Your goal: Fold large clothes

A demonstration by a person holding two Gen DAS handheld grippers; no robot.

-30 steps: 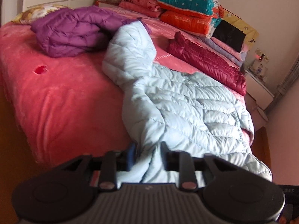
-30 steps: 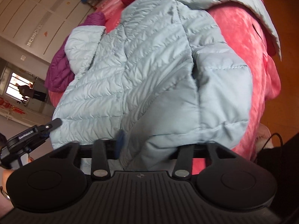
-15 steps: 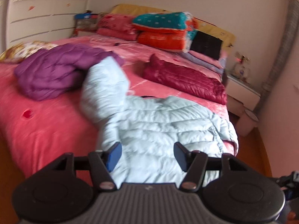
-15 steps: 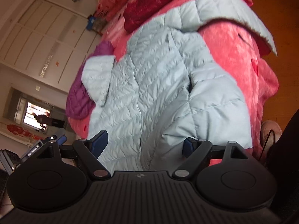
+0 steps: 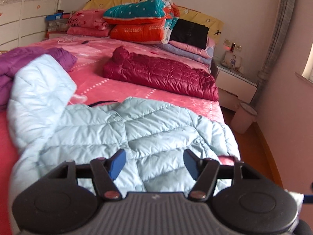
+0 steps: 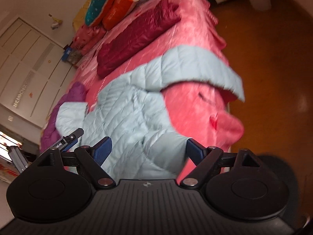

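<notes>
A light blue quilted jacket (image 5: pixel 137 129) lies spread on the pink bed (image 5: pixel 121 86), one sleeve (image 5: pixel 39 82) stretched toward the far left. In the right wrist view the jacket (image 6: pixel 129 113) has its other sleeve (image 6: pixel 205 68) hanging over the bed's side. My left gripper (image 5: pixel 154 156) hovers just short of the jacket's near edge, its jaws opening, with nothing between them. My right gripper (image 6: pixel 149 145) stands wide open above the near hem, its pads clear of the cloth. The left gripper's tip (image 6: pixel 66 139) shows at the left of the right wrist view.
A folded dark red jacket (image 5: pixel 162 74) lies further up the bed, with a crumpled purple jacket (image 5: pixel 11 62) at the far left. Stacked quilts (image 5: pixel 140 23) fill the head end. A nightstand (image 5: pixel 234 82) and a bin (image 5: pixel 243 117) stand to the right on the wooden floor (image 6: pixel 273 58).
Both grippers were shut on the jacket's near edge; both have let go and opened. They have drawn back from the cloth, and the jacket now lies flat on the bed.
</notes>
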